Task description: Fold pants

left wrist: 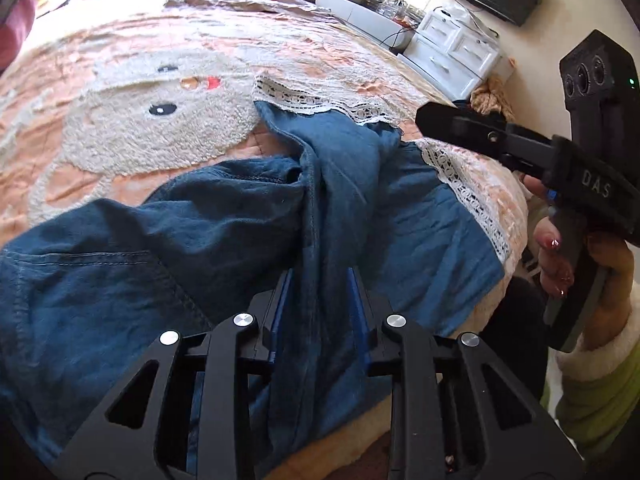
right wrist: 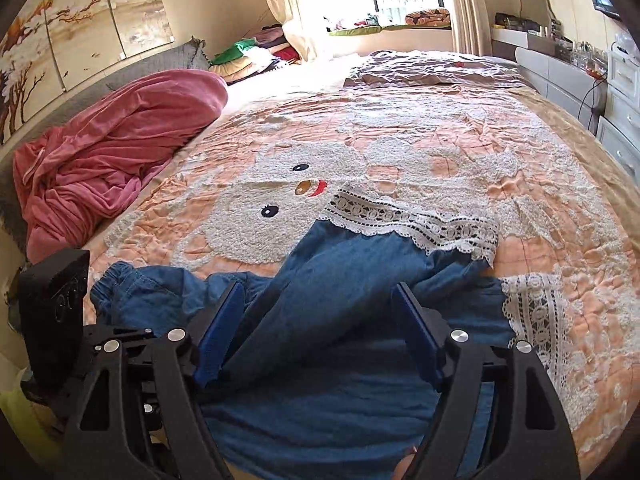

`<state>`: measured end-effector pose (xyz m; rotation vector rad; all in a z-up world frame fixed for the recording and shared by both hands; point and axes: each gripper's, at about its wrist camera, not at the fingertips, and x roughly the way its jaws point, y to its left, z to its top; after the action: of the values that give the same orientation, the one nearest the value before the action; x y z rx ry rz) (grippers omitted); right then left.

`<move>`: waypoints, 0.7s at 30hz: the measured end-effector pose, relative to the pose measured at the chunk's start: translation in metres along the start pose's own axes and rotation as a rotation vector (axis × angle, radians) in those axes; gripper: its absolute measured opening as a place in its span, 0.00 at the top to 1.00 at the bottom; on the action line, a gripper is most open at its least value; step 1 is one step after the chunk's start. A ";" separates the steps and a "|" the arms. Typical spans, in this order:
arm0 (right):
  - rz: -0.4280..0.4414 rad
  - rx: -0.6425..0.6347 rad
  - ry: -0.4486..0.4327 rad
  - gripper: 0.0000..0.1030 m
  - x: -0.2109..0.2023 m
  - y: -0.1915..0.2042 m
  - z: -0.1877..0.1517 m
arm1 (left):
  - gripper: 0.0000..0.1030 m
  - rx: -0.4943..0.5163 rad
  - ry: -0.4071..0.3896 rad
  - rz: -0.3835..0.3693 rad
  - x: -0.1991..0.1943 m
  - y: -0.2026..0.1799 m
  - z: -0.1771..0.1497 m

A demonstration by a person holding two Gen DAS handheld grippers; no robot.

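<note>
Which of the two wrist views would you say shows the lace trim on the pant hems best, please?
The right wrist view: both lace hems lie unobstructed on the bedspread, their openwork pattern clear. In the left wrist view the lace is smaller and more distorted, and the right gripper partly crosses it.

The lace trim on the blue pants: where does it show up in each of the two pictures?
Left wrist view: lace trim right of centre, upper half, beside the bear's face.
Right wrist view: lace trim right of centre, at mid-height.
Shared landmark: the bear face on the bedspread, just left of it.
</note>
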<state>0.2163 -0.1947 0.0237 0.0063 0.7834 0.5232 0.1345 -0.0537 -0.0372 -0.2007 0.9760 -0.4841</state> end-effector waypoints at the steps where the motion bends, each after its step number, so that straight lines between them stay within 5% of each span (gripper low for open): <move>1: -0.010 -0.012 0.004 0.27 0.005 0.001 0.004 | 0.83 -0.010 0.004 0.005 0.004 0.003 0.000; 4: -0.030 -0.042 0.031 0.27 0.024 0.006 0.018 | 0.95 -0.020 -0.016 -0.013 0.006 0.004 -0.002; 12: -0.064 -0.079 0.165 0.27 0.108 0.023 0.060 | 0.96 0.008 -0.061 -0.101 0.005 -0.003 -0.005; 17: -0.229 -0.074 0.249 0.29 0.165 0.017 0.074 | 0.96 0.063 -0.066 -0.116 0.005 -0.017 -0.008; 19: -0.269 -0.039 0.277 0.37 0.178 0.009 0.075 | 0.96 0.066 -0.070 -0.126 0.005 -0.017 -0.009; 21: -0.293 -0.033 0.309 0.69 0.191 0.004 0.073 | 0.96 0.065 -0.075 -0.133 0.003 -0.016 -0.010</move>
<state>0.3756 -0.0917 -0.0514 -0.2216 1.0574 0.2604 0.1231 -0.0689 -0.0391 -0.2243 0.8760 -0.6255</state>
